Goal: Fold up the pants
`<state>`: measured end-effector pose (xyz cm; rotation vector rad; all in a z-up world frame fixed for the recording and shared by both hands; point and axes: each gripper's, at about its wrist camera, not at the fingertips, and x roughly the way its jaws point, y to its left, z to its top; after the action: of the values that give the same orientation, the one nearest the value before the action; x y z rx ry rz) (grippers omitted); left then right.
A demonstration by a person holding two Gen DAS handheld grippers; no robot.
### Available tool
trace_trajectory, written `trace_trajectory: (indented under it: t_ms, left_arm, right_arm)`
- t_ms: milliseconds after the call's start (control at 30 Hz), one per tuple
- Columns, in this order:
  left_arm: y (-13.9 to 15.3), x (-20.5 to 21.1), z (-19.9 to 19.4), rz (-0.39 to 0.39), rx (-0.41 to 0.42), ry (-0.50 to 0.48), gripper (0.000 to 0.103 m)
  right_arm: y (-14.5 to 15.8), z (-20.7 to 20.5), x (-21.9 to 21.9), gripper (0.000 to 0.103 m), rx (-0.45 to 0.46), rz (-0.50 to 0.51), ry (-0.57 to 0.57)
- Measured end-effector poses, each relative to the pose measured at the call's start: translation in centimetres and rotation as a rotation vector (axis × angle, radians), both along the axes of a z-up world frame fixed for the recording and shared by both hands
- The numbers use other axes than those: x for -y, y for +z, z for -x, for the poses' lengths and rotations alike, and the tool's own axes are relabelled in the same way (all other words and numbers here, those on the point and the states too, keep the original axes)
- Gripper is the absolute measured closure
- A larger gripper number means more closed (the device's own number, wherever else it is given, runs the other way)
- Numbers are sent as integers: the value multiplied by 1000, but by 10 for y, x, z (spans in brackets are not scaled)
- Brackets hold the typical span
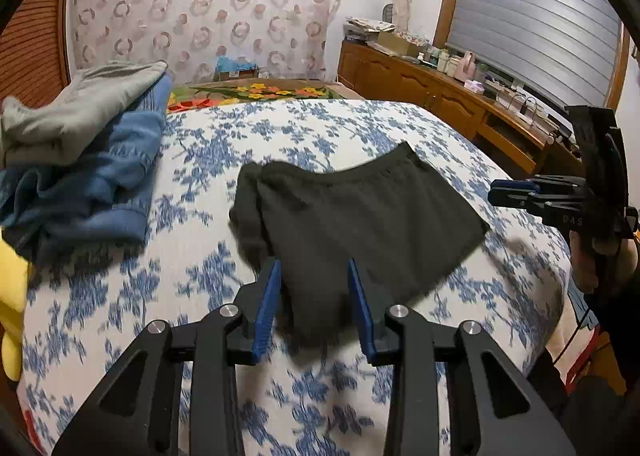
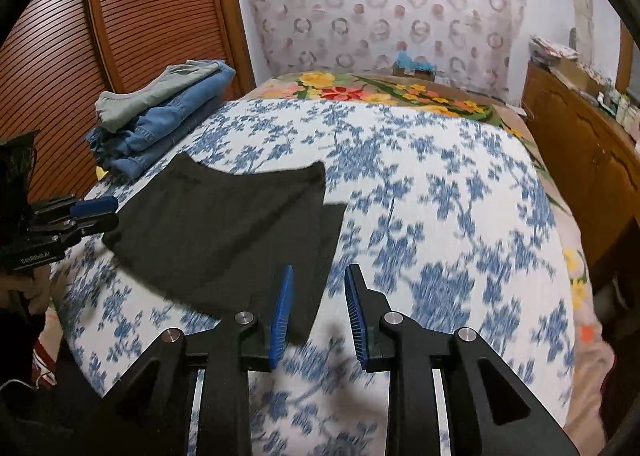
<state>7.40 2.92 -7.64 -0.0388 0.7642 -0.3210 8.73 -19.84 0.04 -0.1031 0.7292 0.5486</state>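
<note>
Dark green-black pants (image 1: pixel 360 215) lie folded flat on the blue-and-white floral bedspread (image 1: pixel 280 127); they also show in the right wrist view (image 2: pixel 224 223). My left gripper (image 1: pixel 314 268) is open and empty, its blue pads just above the near edge of the pants. My right gripper (image 2: pixel 318 274) is open and empty, hovering over the near right corner of the pants. In the left wrist view the right gripper (image 1: pixel 496 191) shows at the far right, off the pants' right edge. In the right wrist view the left gripper (image 2: pixel 108 211) shows at the pants' left edge.
A stack of folded clothes, grey top (image 1: pixel 80 103) on blue jeans (image 1: pixel 112 183), sits at the bed's left side. A wooden cabinet (image 1: pixel 440 95) with clutter runs along the right wall. A slatted wooden wardrobe (image 2: pixel 120 35) stands left. A yellow object (image 1: pixel 12 296) is at the left edge.
</note>
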Motion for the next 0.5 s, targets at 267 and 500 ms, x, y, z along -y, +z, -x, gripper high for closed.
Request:
trace_trajectory:
  t_ms: [267, 500]
  left_arm:
    - [-18, 0, 8, -1, -50, 4, 67]
    - [-26, 2, 3, -8, -72, 7, 67]
  right_arm:
    - [-8, 11, -9, 75, -26, 5, 20]
    - [-21, 0, -13, 75, -59, -9, 20]
